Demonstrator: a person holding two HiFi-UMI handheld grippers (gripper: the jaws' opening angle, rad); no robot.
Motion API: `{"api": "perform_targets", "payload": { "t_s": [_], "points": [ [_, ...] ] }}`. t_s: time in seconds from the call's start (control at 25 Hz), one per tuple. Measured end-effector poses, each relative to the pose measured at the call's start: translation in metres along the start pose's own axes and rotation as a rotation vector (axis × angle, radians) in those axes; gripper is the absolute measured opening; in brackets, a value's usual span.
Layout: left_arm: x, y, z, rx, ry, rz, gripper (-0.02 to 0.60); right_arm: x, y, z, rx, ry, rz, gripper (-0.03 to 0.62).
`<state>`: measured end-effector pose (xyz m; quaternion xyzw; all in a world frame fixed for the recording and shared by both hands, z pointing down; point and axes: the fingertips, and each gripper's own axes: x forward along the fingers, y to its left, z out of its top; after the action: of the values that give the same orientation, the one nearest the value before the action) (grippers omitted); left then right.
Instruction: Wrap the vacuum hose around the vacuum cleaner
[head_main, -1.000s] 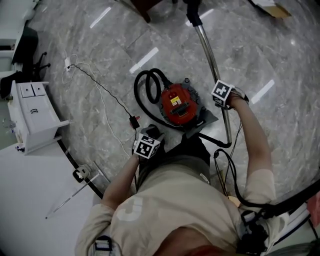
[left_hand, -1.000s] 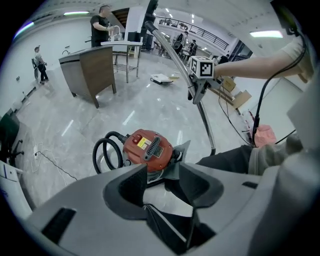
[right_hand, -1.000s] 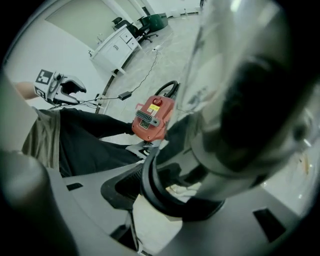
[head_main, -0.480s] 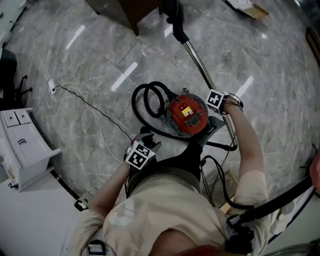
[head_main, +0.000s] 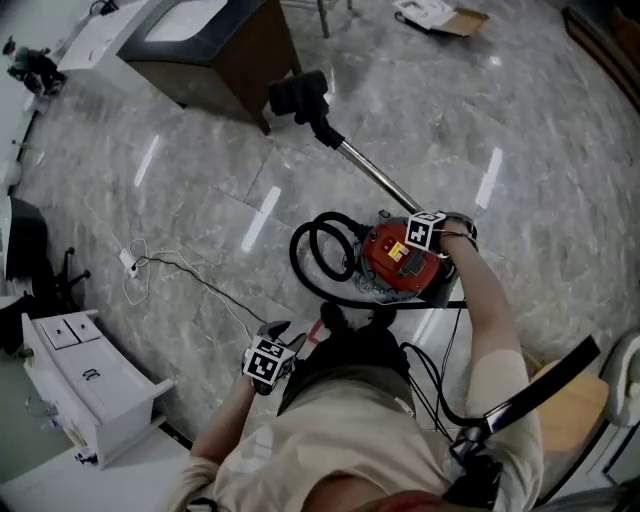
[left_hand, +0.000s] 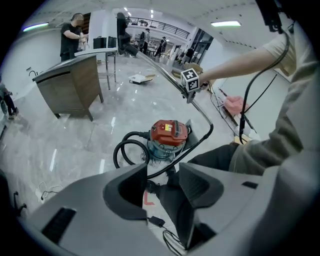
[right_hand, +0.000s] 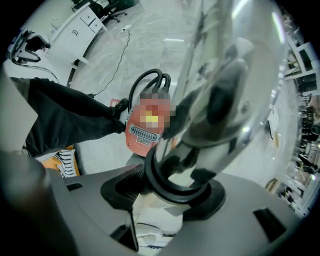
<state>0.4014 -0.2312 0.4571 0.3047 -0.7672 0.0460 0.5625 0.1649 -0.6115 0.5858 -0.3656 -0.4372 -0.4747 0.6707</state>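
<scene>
One vacuum cleaner (head_main: 400, 262), one hose (head_main: 294, 258), one wand (head_main: 372, 175), two hand-held grippers (left_hand: 162, 187) (right_hand: 172, 187).

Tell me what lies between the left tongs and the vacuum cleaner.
In the left gripper view, the black hose crosses between the open left tongs and the vacuum cleaner.

Wand (right_hand: 220, 95) runs off top edge.

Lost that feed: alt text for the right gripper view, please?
The right hand-held gripper is closed on the vacuum's shiny metal wand at its black collar, filling the foreground. Behind it the red vacuum cleaner sits on the grey marble floor, its black hose looped at its far side.
</scene>
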Motion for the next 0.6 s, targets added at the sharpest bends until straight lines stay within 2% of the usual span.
{"api": "perform_targets", "payload": {
  "t_s": [0.16,0.28,0.36,0.48,0.6],
  "points": [
    [-0.011,0.018,0.023,-0.028,-0.064,0.084,0.202,0.009,-0.011,-0.006,0.008,0.009,-0.021,0.202],
    [-0.027,0.042,0.037,-0.011,-0.095,0.133,0.203,0.016,0.004,0.012,-0.006,-0.024,0.016,0.202],
    [-0.030,0.056,0.059,0.069,-0.126,0.131,0.204,0.021,0.007,0.019,-0.004,-0.021,0.034,0.202],
    [-0.020,0.080,0.107,0.253,-0.181,0.100,0.204,0.025,-0.007,0.018,0.059,0.041,0.015,0.202],
    [-0.002,0.102,0.134,0.437,-0.199,-0.001,0.202,0.030,-0.004,0.032,0.096,0.061,0.007,0.202]
  ]
}}
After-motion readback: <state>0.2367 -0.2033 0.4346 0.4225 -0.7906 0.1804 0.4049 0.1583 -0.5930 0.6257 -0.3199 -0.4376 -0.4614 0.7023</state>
